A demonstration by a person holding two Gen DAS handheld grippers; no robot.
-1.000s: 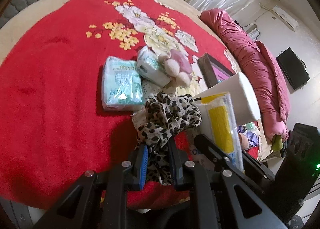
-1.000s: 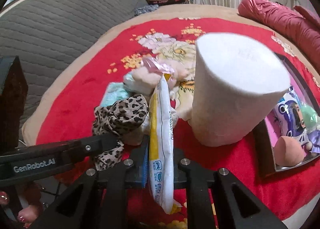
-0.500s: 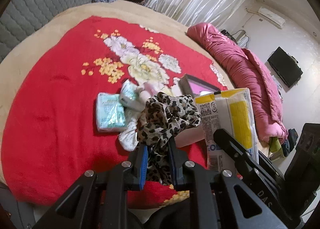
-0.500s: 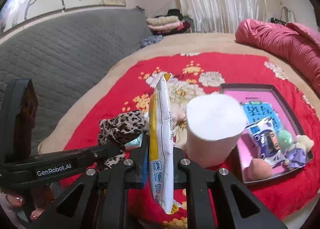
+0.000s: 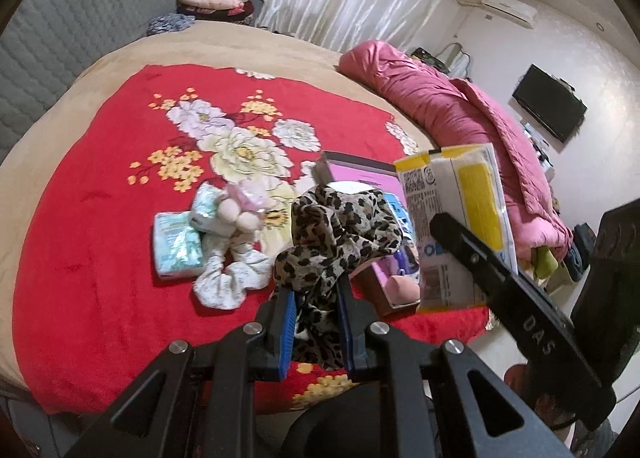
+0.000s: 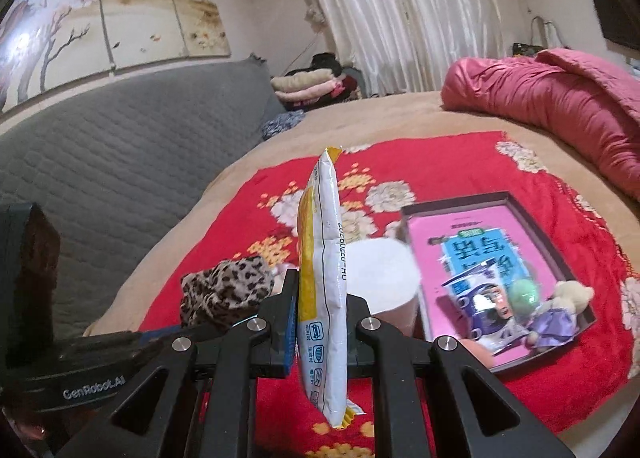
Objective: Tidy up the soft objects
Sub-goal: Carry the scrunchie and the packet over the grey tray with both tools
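Leopard scarf [image 5: 340,234]: soft, limp and very light, I judge; it bunches and droops wherever it is not pinched, so the best hold is a thick fold in the middle of the bundle, not a loose tail.
My left hand-held gripper [image 5: 316,310]: nearly closed on the lower folds of the leopard scarf, blue pads pressing the cloth from both sides; the bulk of it flops up and forward of the tips, in the air above the red blanket [image 5: 92,226].
Yellow and white packet [image 6: 322,290]: thin plastic, light, slightly puffy and probably slippery; it gives under pressure, so I would hold it across the flat faces near the middle, as it is held here, not by a sealed end.
My right hand-held gripper [image 6: 320,318]: closed narrowly on the packet, which stands on edge between the jaws, its top well ahead of the tips and its bottom corner hanging below them.
Tray [image 6: 560,254]: ahead and to the right of my right hand-held gripper, on the blanket, with a small plush doll [image 6: 560,310], a foil pouch and a green ball in it.
Paper roll [image 6: 380,278]: just ahead of the right tips, beside the tray's near-left corner.
Left on the blanket: a tissue pack [image 5: 176,246], a white scrunchie [image 5: 232,278] and a pink-capped plush [image 5: 240,210], ahead and left of my left hand-held gripper.
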